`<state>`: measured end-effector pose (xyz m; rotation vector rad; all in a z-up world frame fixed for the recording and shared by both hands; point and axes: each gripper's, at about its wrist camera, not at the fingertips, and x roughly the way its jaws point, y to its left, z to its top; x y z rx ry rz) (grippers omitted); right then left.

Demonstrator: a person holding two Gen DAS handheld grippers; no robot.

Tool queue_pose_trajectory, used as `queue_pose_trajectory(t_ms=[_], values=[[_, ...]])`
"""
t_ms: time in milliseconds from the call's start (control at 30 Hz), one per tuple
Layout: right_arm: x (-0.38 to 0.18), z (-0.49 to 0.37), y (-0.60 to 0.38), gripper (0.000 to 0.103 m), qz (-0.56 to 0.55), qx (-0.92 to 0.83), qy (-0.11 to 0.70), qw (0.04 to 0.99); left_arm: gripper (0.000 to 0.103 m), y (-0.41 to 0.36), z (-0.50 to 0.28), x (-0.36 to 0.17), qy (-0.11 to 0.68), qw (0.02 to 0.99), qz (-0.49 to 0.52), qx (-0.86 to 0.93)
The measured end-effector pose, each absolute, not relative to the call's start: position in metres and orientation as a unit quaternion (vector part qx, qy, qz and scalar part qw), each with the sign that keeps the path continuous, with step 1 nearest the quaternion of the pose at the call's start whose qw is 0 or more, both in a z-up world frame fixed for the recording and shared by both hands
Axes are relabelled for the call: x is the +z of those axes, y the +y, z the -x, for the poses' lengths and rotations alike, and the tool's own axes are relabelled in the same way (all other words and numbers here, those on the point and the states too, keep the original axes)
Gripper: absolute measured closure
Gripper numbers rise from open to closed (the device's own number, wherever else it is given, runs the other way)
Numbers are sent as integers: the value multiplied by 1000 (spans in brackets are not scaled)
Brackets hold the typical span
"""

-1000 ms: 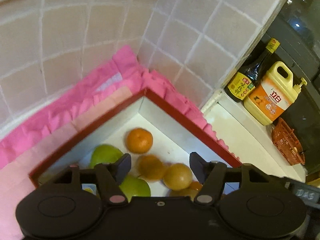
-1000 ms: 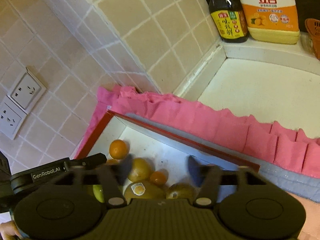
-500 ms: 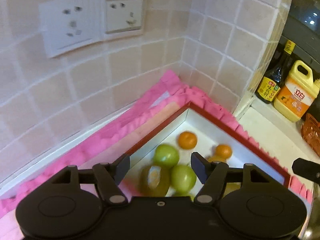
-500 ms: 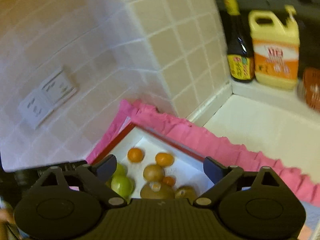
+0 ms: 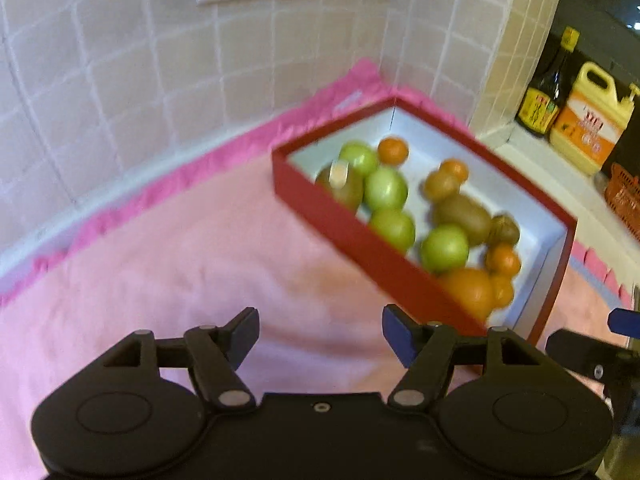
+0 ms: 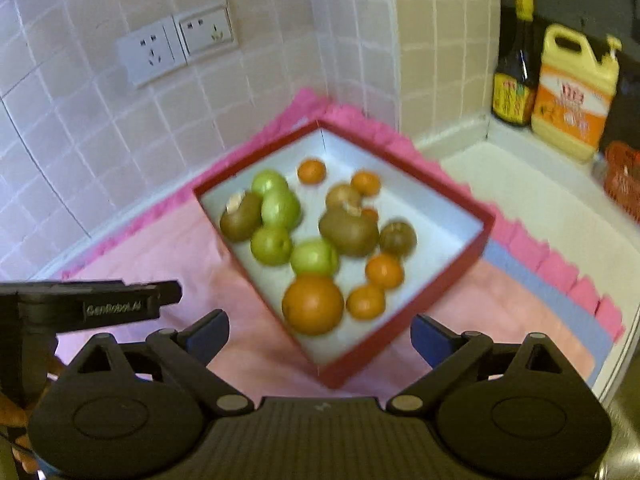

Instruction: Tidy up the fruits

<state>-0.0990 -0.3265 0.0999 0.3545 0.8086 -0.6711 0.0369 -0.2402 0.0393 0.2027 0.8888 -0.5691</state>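
Note:
A red box [image 6: 400,342] with a white inside sits on a pink cloth and holds loose fruit. In it lie a big orange [image 6: 313,304], several green apples [image 6: 272,245], brown kiwis [image 6: 348,232] and small mandarins [image 6: 384,270]. My right gripper [image 6: 320,332] hovers in front of the box's near corner, its jaws opening with nothing between them. My left gripper [image 5: 320,324] is open over the bare cloth, left of the box [image 5: 360,240], also holding nothing. The big orange [image 5: 468,290] lies in the box's near end.
The pink cloth [image 5: 200,260] covers the counter up to a tiled wall corner with wall sockets [image 6: 176,44]. A dark sauce bottle [image 6: 514,76], a yellow jug [image 6: 572,92] and an orange basket [image 6: 624,176] stand on the white counter [image 6: 540,208] at the right.
Both grippers have drawn back from above the fruit, so the whole box now shows ahead of them. The right jaws have spread much wider; the left jaws look about as wide as before.

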Motion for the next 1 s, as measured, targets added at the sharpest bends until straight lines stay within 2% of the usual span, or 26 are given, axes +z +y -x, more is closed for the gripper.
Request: queue_pose_trajectory(t_ms=[267, 1000], values=[[58, 115, -324, 4, -135, -355, 446, 811, 22, -223, -16, 24, 421, 870, -120, -226], [59, 117, -323, 4, -146, -320, 436, 828, 22, -220, -2, 29, 405, 878, -133, -216]])
